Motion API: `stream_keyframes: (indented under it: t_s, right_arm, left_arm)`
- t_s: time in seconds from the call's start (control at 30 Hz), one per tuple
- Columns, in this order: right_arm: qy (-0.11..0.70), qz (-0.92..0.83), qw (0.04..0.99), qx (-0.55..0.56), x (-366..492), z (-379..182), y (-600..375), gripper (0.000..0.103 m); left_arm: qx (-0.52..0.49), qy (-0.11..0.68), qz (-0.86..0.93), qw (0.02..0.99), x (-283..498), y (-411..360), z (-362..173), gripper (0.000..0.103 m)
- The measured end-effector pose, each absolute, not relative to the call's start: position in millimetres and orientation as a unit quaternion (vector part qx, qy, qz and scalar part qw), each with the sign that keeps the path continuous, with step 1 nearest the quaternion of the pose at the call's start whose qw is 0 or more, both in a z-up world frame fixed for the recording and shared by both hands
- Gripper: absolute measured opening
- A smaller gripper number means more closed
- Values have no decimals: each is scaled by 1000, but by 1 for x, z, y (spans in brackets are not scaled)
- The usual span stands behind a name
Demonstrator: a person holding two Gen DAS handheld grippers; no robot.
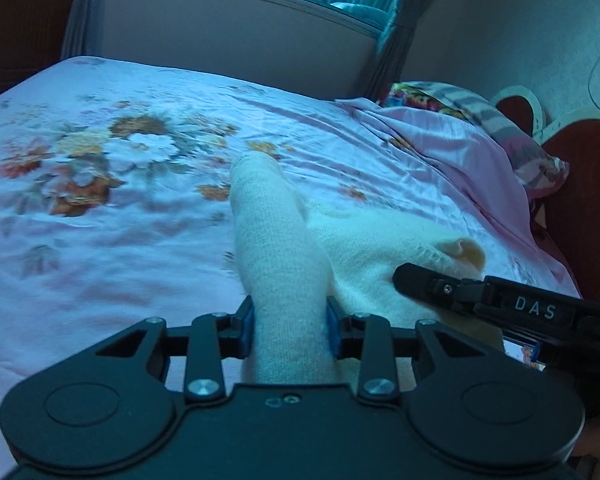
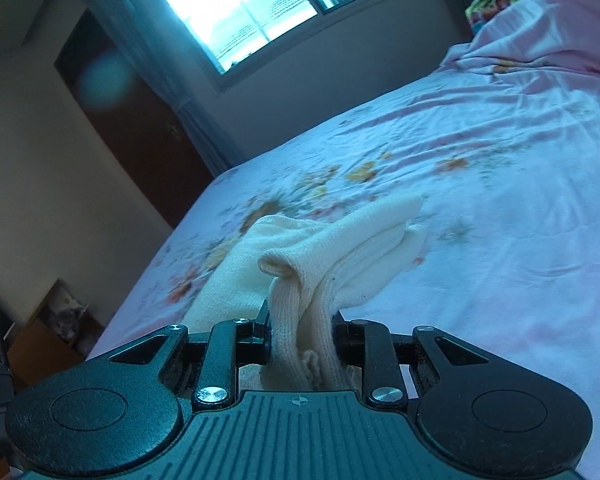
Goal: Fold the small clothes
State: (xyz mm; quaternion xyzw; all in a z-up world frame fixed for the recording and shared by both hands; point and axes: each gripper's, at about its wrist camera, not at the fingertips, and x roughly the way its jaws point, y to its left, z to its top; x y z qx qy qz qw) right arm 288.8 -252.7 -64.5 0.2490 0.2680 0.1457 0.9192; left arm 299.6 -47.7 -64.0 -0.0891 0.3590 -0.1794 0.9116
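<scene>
"DAS" lettering readable on right gripper (image 1: 404,280) body in left view. Bed sheet (image 1: 120,240) flower print blurred; far room dim. Left gripper (image 1: 290,328) fingers clamped on cream knit garment (image 1: 276,248); right gripper (image 2: 302,334) fingers pinch bunched edge of same garment (image 2: 340,248), lifted above bed.

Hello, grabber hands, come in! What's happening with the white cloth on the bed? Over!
Left gripper shut on cloth. Right gripper shut on it too. Cloth bunched, far end trailing on bed. Nothing in the way.
</scene>
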Motion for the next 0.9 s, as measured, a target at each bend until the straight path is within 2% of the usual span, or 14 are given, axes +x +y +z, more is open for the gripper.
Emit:
stream_keyframes:
  t_s: [0.37,0.7,0.9]
  right_arm:
    - [289,159,915,232,278,-88,-201,24]
    - [295,132,920,221,242,-108,-214,24]
    - [319,114,914,225,232,-135,-227,24]
  left_arm:
    - [-112,369,-160,909,280,4,-85,31]
    - [-116,373,-176,903,256,-8,-111,31]
    - [-101,404,-169,893,245,-17,-139,32]
